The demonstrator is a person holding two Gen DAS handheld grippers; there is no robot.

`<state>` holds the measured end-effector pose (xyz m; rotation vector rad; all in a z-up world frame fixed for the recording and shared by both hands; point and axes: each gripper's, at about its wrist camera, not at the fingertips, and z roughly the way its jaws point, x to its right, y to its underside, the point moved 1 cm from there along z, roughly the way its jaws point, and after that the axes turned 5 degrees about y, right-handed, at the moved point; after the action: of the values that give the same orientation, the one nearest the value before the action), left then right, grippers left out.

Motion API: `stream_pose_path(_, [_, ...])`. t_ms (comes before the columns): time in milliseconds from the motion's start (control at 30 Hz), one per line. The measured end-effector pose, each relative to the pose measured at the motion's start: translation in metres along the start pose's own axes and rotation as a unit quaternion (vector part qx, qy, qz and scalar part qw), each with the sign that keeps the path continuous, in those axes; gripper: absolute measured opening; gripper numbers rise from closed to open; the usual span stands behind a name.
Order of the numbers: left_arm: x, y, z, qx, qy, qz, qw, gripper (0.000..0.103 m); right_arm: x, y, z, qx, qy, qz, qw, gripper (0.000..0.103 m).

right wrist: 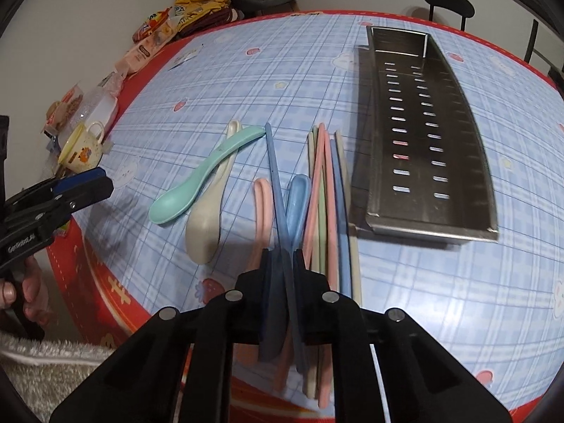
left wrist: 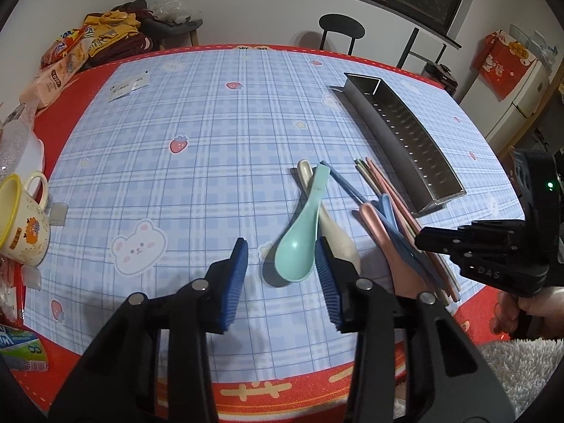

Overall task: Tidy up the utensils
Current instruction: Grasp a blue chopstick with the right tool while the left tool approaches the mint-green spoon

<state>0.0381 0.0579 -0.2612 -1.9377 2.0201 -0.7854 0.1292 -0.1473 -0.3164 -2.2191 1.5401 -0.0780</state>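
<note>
A teal spoon (left wrist: 299, 225) lies across a cream spoon (left wrist: 336, 236) on the checked tablecloth; both also show in the right wrist view (right wrist: 197, 179) (right wrist: 208, 218). My left gripper (left wrist: 282, 257) is open, its blue pads either side of the teal spoon's bowl, just above it. My right gripper (right wrist: 282, 264) is shut on a blue chopstick (right wrist: 276, 176), which points away from me. Under it lie a pink spoon (right wrist: 262, 208), a blue spoon (right wrist: 298, 201) and several pastel chopsticks (right wrist: 328, 190). A perforated steel utensil tray (right wrist: 423, 134) stands empty to the right.
A yellow-rimmed mug (left wrist: 21, 222), a white container (left wrist: 28, 155) and snack packets (left wrist: 67, 53) sit along the left edge. A black chair (left wrist: 342, 28) stands behind the table. The table's near edge has a red border (left wrist: 282, 391).
</note>
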Motion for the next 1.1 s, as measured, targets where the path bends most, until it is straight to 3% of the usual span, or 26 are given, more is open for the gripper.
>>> stream_pose_path(567, [-0.008,0.001,0.026,-0.032,0.013,-0.005,0.9994,0.042,-0.010,-0.009,0.028,-0.021,0.039,-0.016,0.999,0.013])
stream_pose_path(633, [-0.008,0.002,0.029,-0.035,0.015,-0.006,0.9993,0.043,-0.011,-0.009,0.027,-0.018,0.041,-0.018,0.999,0.009])
stream_pose_path(1100, [0.000,0.017,0.042,-0.059,0.023,-0.013,0.9979,0.044,-0.011,0.021,0.000,0.015,0.013,0.004,1.000,0.007])
